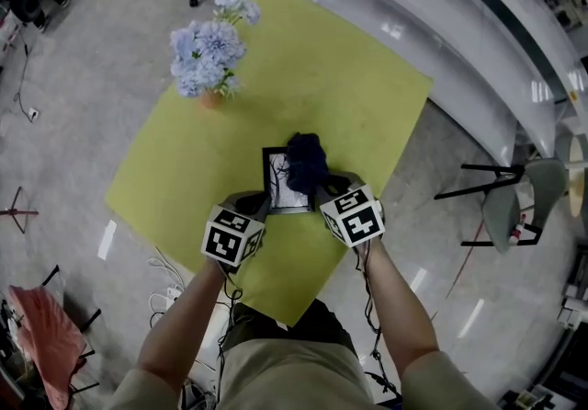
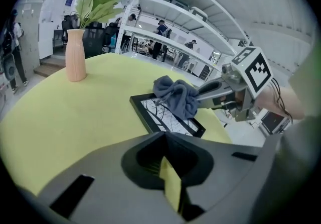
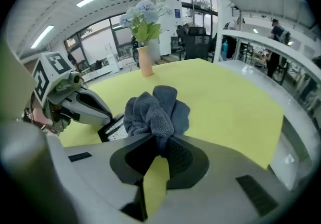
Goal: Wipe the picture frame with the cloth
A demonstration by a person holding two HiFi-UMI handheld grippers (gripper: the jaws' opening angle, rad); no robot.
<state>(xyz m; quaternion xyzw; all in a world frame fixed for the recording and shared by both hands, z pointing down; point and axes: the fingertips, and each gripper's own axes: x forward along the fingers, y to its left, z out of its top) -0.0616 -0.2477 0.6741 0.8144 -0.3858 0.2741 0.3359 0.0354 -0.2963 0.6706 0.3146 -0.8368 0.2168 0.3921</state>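
A black picture frame (image 1: 279,189) with a branch drawing lies flat on the yellow table (image 1: 358,96). A dark blue cloth (image 1: 306,160) is bunched on its right part. My right gripper (image 1: 323,186) is shut on that cloth (image 3: 153,110), which bulges out past the jaws. In the left gripper view the cloth (image 2: 175,95) rests on the frame (image 2: 160,116) with the right gripper (image 2: 203,93) behind it. My left gripper (image 1: 260,208) is shut with nothing between its jaws, tips at the frame's near left edge; I cannot tell whether they touch. From the right gripper view the left gripper (image 3: 104,113) points at the frame (image 3: 114,126).
A peach vase of pale blue flowers (image 1: 209,59) stands at the table's far left. White curved shelving (image 1: 459,50) runs along the right. A grey chair (image 1: 514,201) sits on the floor at right, cables (image 1: 165,279) at lower left. The table's near corner is by my legs.
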